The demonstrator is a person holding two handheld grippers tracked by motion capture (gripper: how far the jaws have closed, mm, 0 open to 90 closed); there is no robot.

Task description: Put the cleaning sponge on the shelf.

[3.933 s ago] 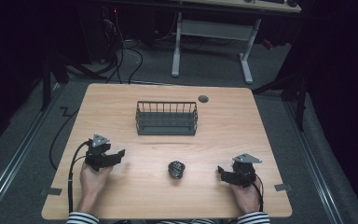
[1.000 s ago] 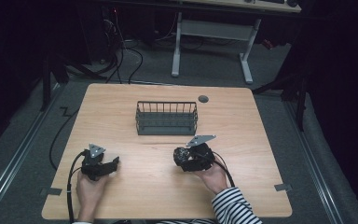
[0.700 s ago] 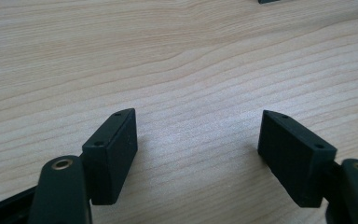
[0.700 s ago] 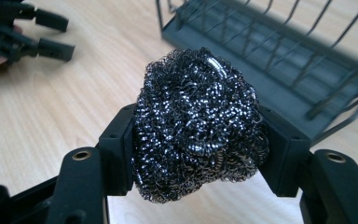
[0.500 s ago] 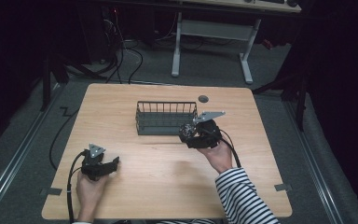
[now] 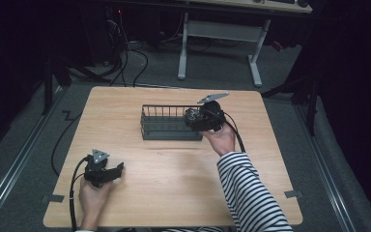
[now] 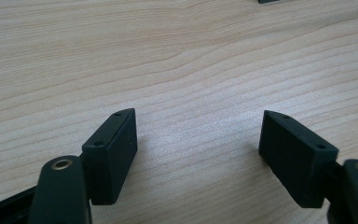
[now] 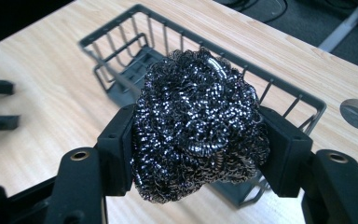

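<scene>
Gripping the steel scourer (image 8: 196, 126), the right gripper (image 6: 195, 118) has reached the basket (image 6: 166, 126) (left gripper (image 7: 198, 154) idle, agape).

Both grippers are chunky black units, left gripper (image 6: 104, 172) and right gripper (image 6: 204, 118), each with blocky screwed fingers (image 7: 112, 151), a grey triangular plate and a black cable; the sleeve (image 6: 251, 193) is black-and-white striped.

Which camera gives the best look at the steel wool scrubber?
The right gripper view: the steel wool scrubber sits large and sharp between the right claw's jaws. The high view shows it as a small dark lump at the wire basket.
</scene>
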